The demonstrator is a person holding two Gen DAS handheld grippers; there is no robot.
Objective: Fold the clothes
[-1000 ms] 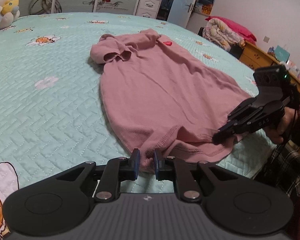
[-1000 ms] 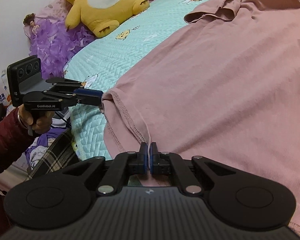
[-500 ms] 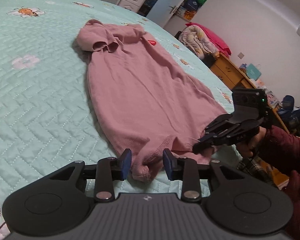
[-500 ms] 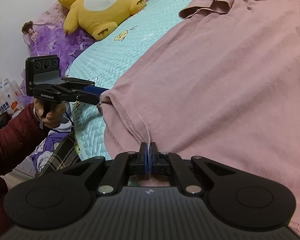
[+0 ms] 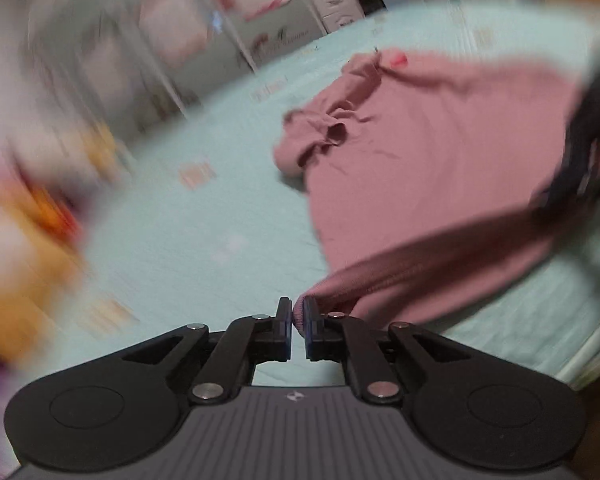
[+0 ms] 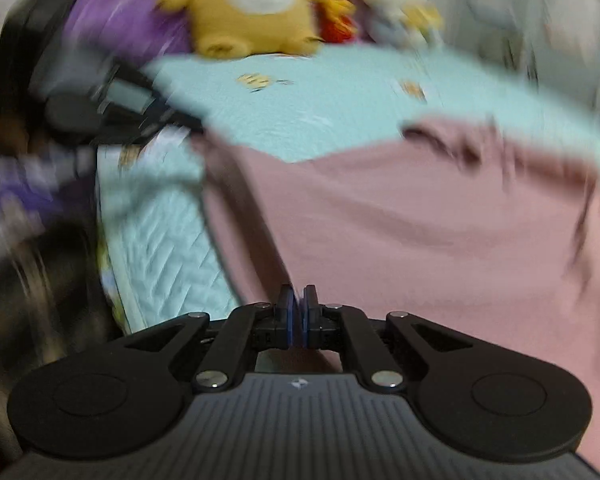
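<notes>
A pink short-sleeved shirt (image 5: 420, 152) lies on the mint quilted bed cover (image 5: 220, 216), collar end far from me. My left gripper (image 5: 297, 314) is shut on one corner of the shirt's hem. The hem runs taut and lifted off the bed to my right gripper (image 5: 580, 160), a dark blur at the right edge. In the right wrist view the shirt (image 6: 420, 224) fills the right half, and my right gripper (image 6: 299, 302) is shut on its hem. There the left gripper (image 6: 116, 108) shows as a blur at the left. Both views are smeared by motion.
A yellow plush toy (image 6: 252, 4) and other soft toys sit at the head of the bed. The bed's edge (image 6: 140, 232) drops off at the left below the hem. Wardrobe doors (image 5: 228, 20) stand behind the bed.
My left gripper has shut on the hem corner it was open around. Both grippers have risen with the hem, which now hangs stretched between them, and both cameras have swung.
</notes>
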